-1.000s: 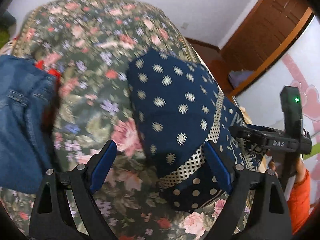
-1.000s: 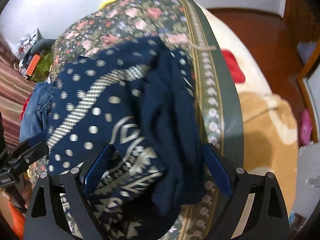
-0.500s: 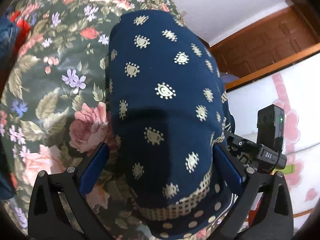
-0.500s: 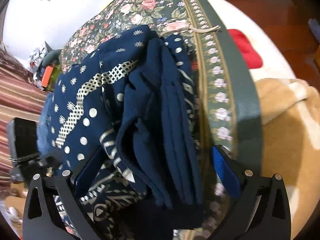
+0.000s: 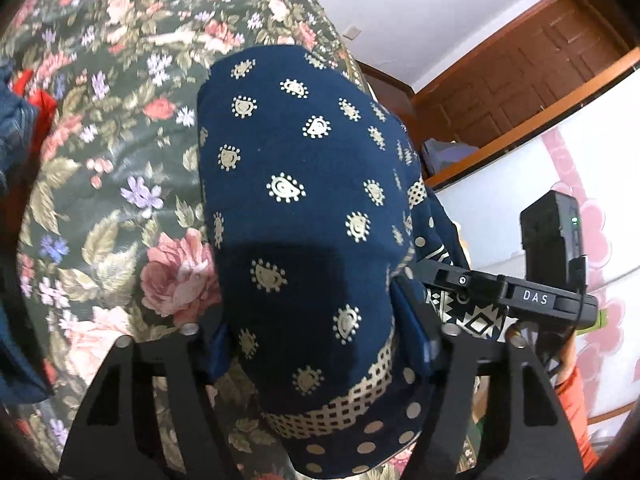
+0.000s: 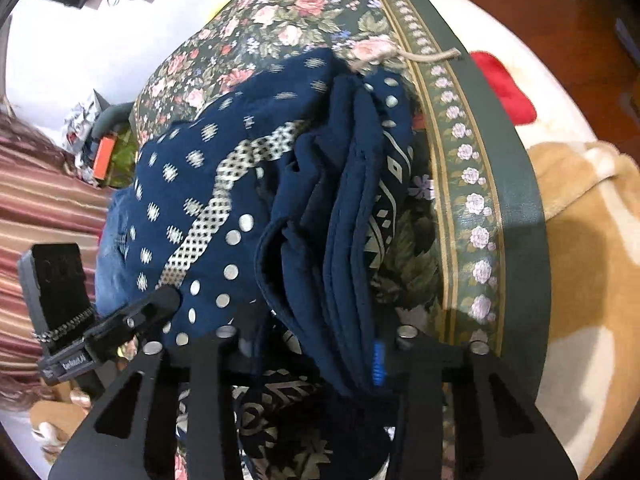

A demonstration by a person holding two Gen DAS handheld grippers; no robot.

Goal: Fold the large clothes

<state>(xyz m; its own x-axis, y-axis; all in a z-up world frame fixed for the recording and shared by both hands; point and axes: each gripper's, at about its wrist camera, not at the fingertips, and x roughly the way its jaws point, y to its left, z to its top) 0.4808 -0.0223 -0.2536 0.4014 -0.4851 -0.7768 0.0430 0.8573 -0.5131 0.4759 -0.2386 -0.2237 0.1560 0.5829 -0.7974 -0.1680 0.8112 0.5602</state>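
A navy garment (image 5: 304, 208) with cream paisley dots and a checkered band lies folded on the floral bedspread (image 5: 120, 168). My left gripper (image 5: 316, 344) is shut on the garment's near end, its fingers pressing the fabric from both sides. In the right wrist view the same garment (image 6: 248, 200) shows its stacked folded edges. My right gripper (image 6: 312, 352) is shut on those layered edges at the near side. Each gripper shows in the other's view, the right one (image 5: 520, 300) and the left one (image 6: 100, 340).
Blue jeans (image 5: 16, 152) and something red (image 5: 36, 100) lie at the left on the bed. The bedspread's green border (image 6: 508, 184) marks the bed edge, with a tan blanket (image 6: 580, 240) beyond. A wooden door (image 5: 540, 60) stands at the right.
Both grippers have closed from wide open onto the garment's near edge. Both have moved in closer over the folded bundle.
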